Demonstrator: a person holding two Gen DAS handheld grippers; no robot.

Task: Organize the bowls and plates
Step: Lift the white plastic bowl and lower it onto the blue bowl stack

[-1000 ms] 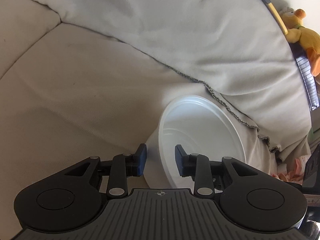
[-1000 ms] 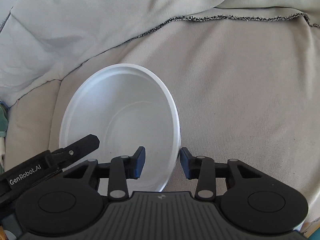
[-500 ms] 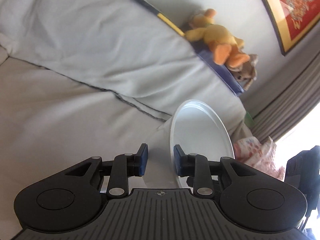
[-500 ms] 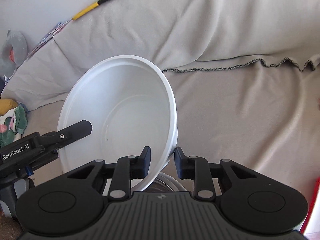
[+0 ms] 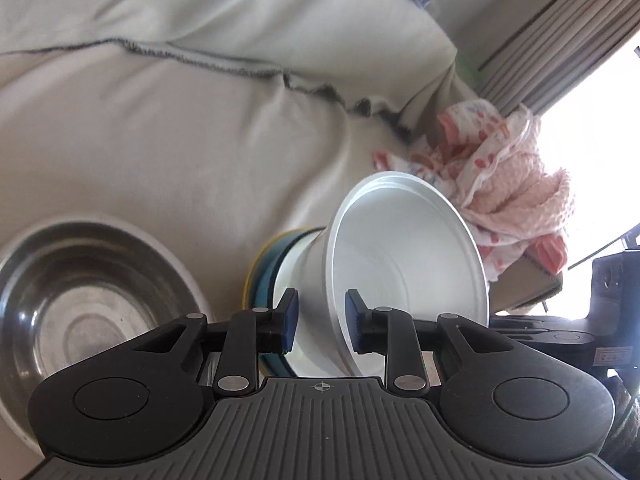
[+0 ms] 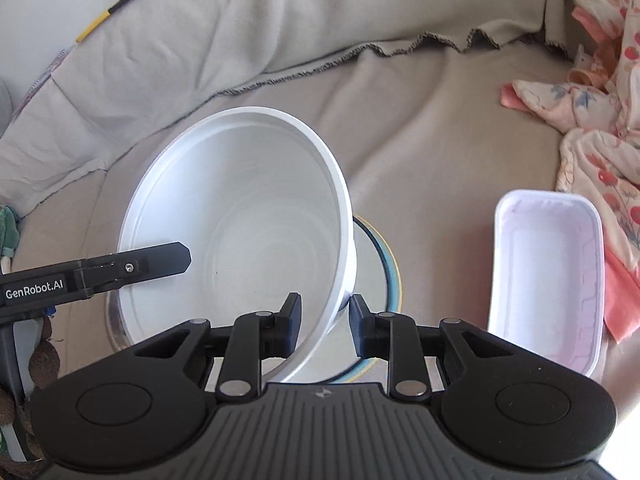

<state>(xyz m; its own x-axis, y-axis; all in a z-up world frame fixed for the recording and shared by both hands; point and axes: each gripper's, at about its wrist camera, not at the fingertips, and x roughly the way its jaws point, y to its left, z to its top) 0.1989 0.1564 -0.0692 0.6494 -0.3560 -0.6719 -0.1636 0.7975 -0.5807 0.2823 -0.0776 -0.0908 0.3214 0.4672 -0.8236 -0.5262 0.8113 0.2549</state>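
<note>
A large white bowl (image 5: 404, 264) (image 6: 240, 216) is held in the air between both grippers, tilted on its side. My left gripper (image 5: 320, 322) is shut on one side of its rim. My right gripper (image 6: 324, 320) is shut on the opposite side of the rim. Under the bowl lies a white plate with a blue and yellow rim (image 5: 264, 276) (image 6: 384, 272) on the sofa. A steel bowl (image 5: 80, 300) sits left of the plate in the left wrist view. The left gripper's finger (image 6: 132, 266) shows across the bowl in the right wrist view.
A white rectangular tray (image 6: 548, 276) lies right of the plate on the beige sofa seat (image 6: 420, 132). A pink patterned cloth (image 6: 600, 120) (image 5: 500, 184) is bunched at the right end. The sofa back cushions (image 5: 200, 8) rise behind. Curtains (image 5: 552, 28) hang at far right.
Both grippers have carried the white bowl to the right along the sofa and lower. The plate, steel bowl and white tray have come into view beneath it.
</note>
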